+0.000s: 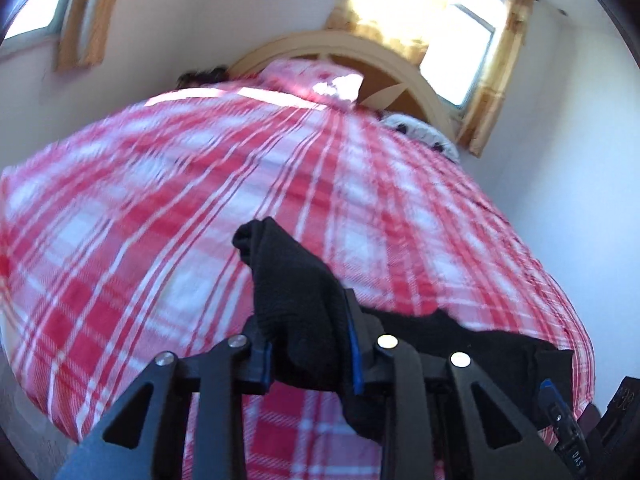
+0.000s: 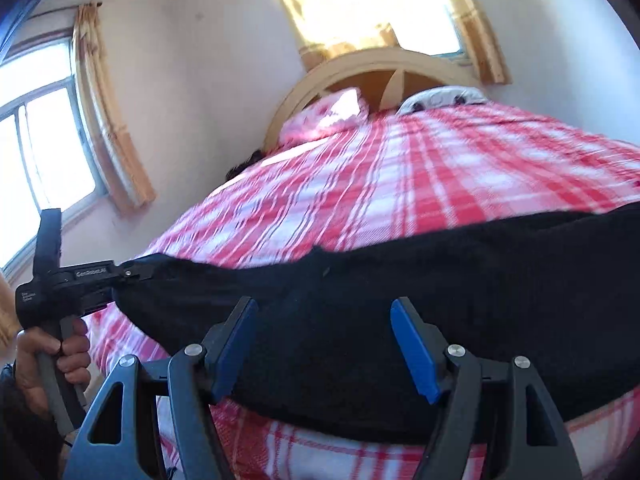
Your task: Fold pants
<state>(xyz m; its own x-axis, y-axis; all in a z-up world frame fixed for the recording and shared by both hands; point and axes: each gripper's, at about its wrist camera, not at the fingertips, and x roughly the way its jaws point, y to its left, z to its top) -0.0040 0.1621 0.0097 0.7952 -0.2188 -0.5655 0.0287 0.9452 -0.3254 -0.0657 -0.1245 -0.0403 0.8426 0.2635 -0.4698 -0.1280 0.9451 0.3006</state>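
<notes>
The black pants (image 2: 400, 300) lie across the near end of a bed covered in a red-and-white plaid blanket (image 1: 200, 200), stretched sideways between the two tools. The left gripper (image 1: 308, 344) has its jaws drawn in narrow on a bunched end of the cloth: the fabric fills the gap between the blue-edged pads and a lump of it sticks up just beyond the tips, while the rest trails off to the right toward the other tool. In the right wrist view the same tool, gripped by a hand (image 2: 48, 364), shows at the far left with the cloth's end pinched in it. The right gripper (image 2: 324, 348) stands with its jaws wide apart, one pad on either side of the thick middle of the pants; the cloth lies between and just ahead of them, but neither pad appears to press on it. This looks like the pick-up before the first fold: one end is secured, the other is not yet. The next move likely calls for the right jaws to close on a matching edge so both ends can be carried over together.
</notes>
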